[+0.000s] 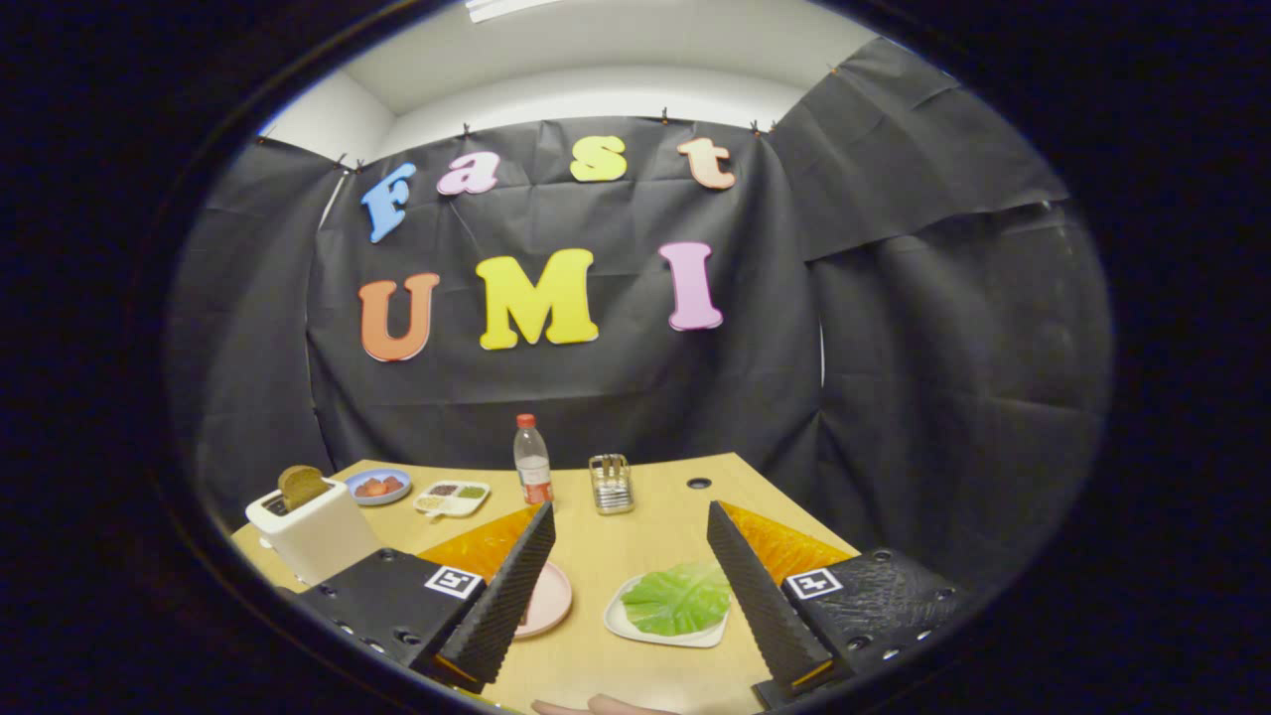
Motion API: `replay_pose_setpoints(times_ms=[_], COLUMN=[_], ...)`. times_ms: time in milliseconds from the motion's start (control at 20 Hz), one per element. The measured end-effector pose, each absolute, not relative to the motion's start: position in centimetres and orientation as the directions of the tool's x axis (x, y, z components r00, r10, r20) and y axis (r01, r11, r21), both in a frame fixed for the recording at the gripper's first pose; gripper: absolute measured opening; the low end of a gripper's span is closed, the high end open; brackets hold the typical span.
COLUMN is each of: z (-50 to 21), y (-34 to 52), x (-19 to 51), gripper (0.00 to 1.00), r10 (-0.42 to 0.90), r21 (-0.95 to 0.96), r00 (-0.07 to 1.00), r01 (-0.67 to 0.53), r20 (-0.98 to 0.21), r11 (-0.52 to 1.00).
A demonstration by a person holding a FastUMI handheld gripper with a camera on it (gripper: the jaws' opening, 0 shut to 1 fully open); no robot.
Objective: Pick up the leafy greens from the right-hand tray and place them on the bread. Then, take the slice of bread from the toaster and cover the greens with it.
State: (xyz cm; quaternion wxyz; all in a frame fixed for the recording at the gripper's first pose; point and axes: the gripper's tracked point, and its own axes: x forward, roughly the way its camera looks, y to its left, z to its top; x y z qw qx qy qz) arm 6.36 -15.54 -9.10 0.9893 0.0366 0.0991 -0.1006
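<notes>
One leaf of greens (677,599) lies on its white tray (621,624) between my spread, empty fingers, at about one o'clock from my claw (630,526). I judge the pick-up step is just starting: next I must dip and pinch the leaf. One pink plate (551,596) sits at eleven; one toaster (313,531) holding one slice of bread (302,485) stands at ten.

Greens (677,599) on right tray (618,624); toaster (316,531) far left.

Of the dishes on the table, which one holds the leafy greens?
The white tray just ahead of the open gripper, by its right finger, holds the leafy greens. The pink plate, blue bowl and compartment tray don't.
</notes>
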Motion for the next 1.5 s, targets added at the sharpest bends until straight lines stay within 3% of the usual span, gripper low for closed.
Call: replay_pose_setpoints(times_ms=[550,1050,1250,1450,1500], z=[-18.7,-28.2,-29.6,-30.0,-29.9], y=[-24.4,-26.0,-25.7,-25.9,-25.7], x=[13.6,16.1,16.3,16.3,16.3], gripper=[0.96,0.94,0.71,0.40,0.20], r10=[-0.191,-0.195,-0.175,-0.188,-0.186], r21=[0.003,0.019,0.042,0.034,0.033], r00=[0.900,0.708,0.665,0.645,0.648], r01=[0.209,0.283,0.297,0.316,0.311], r20=[-0.392,-0.679,-0.726,-0.741,-0.739], r11=[0.978,0.959,0.954,0.948,0.950])
